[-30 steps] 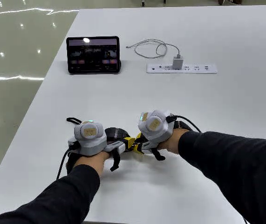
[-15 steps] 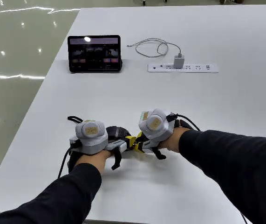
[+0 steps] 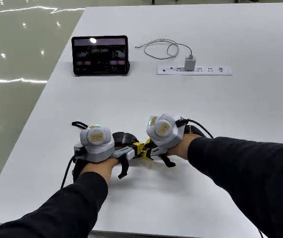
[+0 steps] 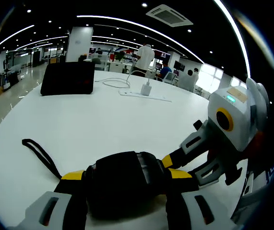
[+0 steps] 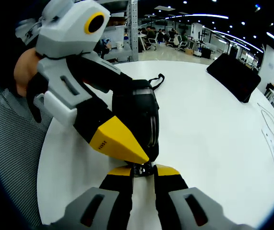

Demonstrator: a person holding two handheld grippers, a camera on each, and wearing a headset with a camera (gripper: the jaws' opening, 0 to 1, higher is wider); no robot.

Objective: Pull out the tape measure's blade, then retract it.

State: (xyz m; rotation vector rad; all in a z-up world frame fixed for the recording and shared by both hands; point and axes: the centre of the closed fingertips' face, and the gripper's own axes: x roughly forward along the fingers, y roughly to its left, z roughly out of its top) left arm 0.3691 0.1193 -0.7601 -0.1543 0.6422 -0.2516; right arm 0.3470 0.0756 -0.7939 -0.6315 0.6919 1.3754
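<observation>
Clamps the tape measure [image 4: 127,187] across its sides with the left gripper [image 4: 127,174], yellow-tipped jaws spread to the case's width and pressed against it; holds it low on the white table [image 3: 205,109], near the front edge; shows a rounded, glossy black case, with a black wrist strap [image 4: 38,153] trailing flat across the tabletop; pinches the small metal hook [image 5: 142,167] at the case's mouth with the right gripper [image 5: 144,171], jaws narrowed almost together, hook sitting right against the case.
</observation>
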